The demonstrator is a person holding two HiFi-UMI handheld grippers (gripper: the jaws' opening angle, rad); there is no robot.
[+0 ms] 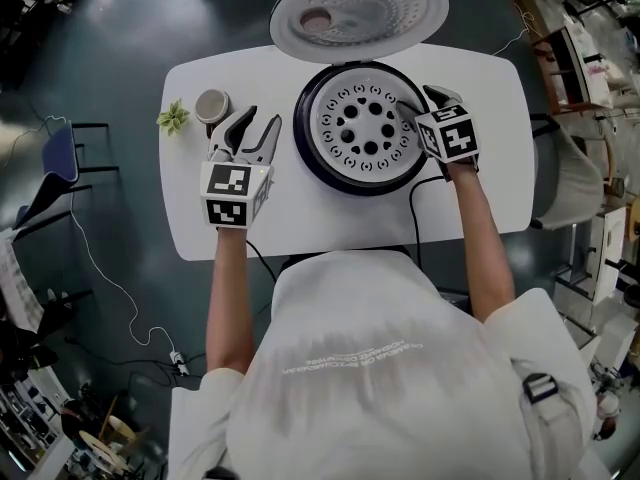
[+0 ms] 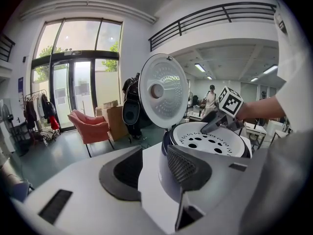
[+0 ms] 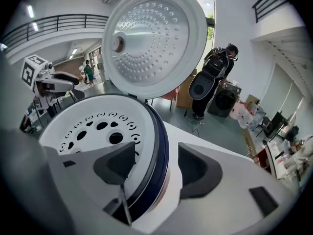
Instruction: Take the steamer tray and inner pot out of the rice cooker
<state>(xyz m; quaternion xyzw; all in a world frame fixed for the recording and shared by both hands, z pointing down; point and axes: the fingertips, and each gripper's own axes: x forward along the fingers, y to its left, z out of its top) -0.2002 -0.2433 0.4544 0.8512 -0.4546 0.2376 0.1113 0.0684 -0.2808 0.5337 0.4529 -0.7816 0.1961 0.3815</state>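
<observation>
Since the right gripper has its jaws spread astride the cooker's right edge, one jaw lies over the white perforated plastic steamer tray. The other lies outside the round rice cooker with the dark blue rim. Closing here would probably pinch tray and cooker wall together.

A better bite, I judge, takes only the tray's lip. Bring the outer jaw inward until it clears the blue rim, or tip the gripper so the inner jaw catches one of the holes. Then squeeze and lift straight up, so the tray does not jam against the wall.

The tray sits flat in the cooker's mouth and covers it wholly. The inner pot presumably lies beneath it and shows in no view.

The left gripper is down at the white rounded table just left of the cooker. Its jaws are parted on nothing, with the cooker's side just beyond them. It could well steady the cooker body while the tray rises, since a light cooker may come up with it.

Behind, the round dimpled lid stands fully open, clear of the lift path. A small round cup stands near the left gripper, and the bare table in front of the cooker looks the safer place to set the tray down.
</observation>
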